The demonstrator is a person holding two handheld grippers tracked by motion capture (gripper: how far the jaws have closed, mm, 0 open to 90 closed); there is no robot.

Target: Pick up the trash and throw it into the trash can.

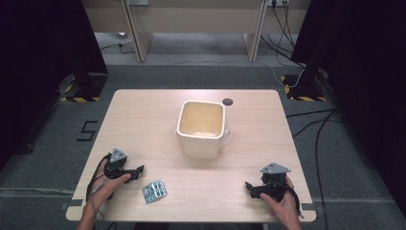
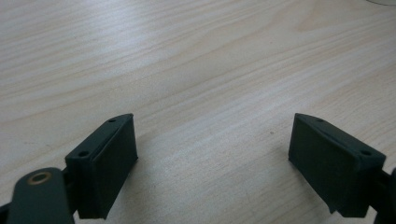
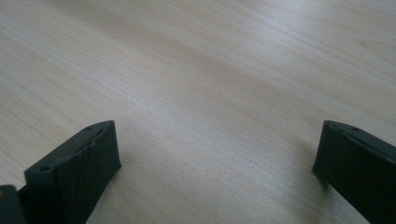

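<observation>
Nearest, a blister pack [image 1: 155, 191] is seen just right of the left tool [image 1: 138, 171], its long axis slanting far-right; both tools, right tool [image 1: 250, 187] included, are held wide open, empty.

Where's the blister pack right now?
In the high view, the blister pack lies flat near the table's front edge, left of centre, just right of the left gripper.

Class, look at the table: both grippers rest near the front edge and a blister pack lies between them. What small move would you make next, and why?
Probably slide the left gripper toward the blister pack. The pack lies flat on the table just beside that gripper, which is open with nothing between its jaws. The right gripper, also open, sits much farther off. The cream bin stands open behind.
</observation>
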